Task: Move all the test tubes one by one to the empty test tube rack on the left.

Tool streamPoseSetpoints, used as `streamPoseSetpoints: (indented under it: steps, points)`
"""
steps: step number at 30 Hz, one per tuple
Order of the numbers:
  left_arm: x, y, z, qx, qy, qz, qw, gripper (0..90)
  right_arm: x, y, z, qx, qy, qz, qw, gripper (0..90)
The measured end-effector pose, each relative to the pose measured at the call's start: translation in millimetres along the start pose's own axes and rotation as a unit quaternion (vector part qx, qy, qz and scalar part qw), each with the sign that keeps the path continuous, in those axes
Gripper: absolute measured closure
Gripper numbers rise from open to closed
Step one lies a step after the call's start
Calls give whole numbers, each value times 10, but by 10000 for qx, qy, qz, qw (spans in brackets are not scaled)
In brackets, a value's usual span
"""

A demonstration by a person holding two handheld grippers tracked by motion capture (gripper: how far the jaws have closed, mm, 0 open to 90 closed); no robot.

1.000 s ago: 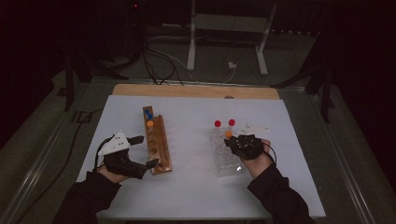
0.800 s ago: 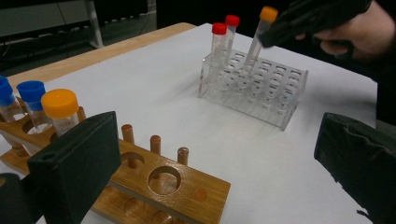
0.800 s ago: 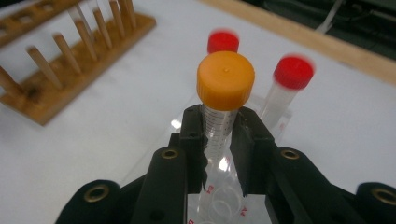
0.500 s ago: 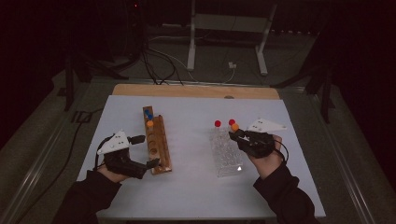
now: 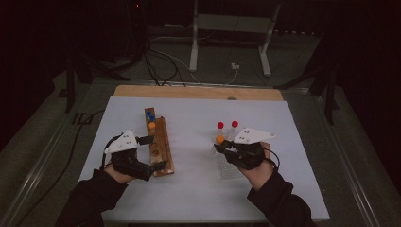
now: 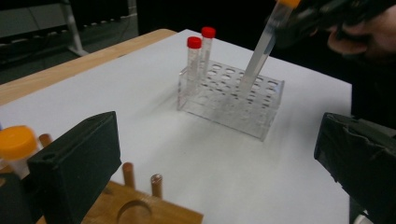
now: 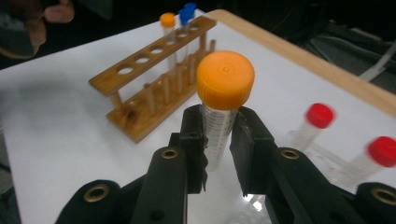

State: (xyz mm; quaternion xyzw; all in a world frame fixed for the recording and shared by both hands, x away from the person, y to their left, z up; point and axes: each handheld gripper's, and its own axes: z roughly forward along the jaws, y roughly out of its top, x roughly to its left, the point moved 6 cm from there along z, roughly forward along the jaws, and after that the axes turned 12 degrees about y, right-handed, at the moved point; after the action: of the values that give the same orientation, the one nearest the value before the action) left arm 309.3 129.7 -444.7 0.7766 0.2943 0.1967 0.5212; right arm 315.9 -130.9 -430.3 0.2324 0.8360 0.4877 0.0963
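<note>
My right gripper (image 5: 223,148) (image 7: 218,128) is shut on a clear tube with an orange cap (image 7: 225,80), gripped just under the cap. In the left gripper view that tube (image 6: 259,56) hangs tilted, its lower tip at the top of the clear plastic rack (image 6: 233,102) (image 5: 227,165). Two red-capped tubes (image 5: 227,125) (image 6: 194,43) stand in the rack's far end. My left gripper (image 5: 152,152) (image 6: 215,140) is open, its jaws wide apart beside the near end of the wooden rack (image 5: 161,146) (image 7: 149,88). That rack holds an orange-capped tube (image 5: 152,126) and two blue-capped tubes (image 5: 150,115).
Both racks stand on a white sheet (image 5: 194,189) over a table whose wooden far edge (image 5: 198,92) shows. Open sheet lies between the racks. Cables (image 5: 161,66) and a metal stand's legs (image 5: 227,42) lie on the dark floor beyond the table.
My right gripper has risen with the orange-capped tube, drawing it up out of the clear rack and swinging its cap left of the red caps. The left gripper has stayed put.
</note>
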Motion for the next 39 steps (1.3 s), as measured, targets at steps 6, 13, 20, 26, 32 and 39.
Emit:
streamPoseSetpoints:
  steps: [6,13,20,26,32,39]
  points:
    - [-69,41,62,34,-156,69,9998,13,68,-71,130,171,165,-7,9997,753]
    - [-166,93,171,79,-363,132,9992,19,173,-139,265,344,422,-42,9985,753]
    - [-286,160,303,120,-589,220,9980,20,253,-177,339,442,563,-80,9974,753]
    - [-385,198,418,122,-758,288,9966,62,301,-197,375,484,681,-84,9965,753]
    - [-467,223,496,81,-918,372,9951,201,330,-216,403,537,732,-116,9958,753]
    - [-560,245,595,87,-978,504,9939,394,348,-222,418,569,755,-104,9955,753]
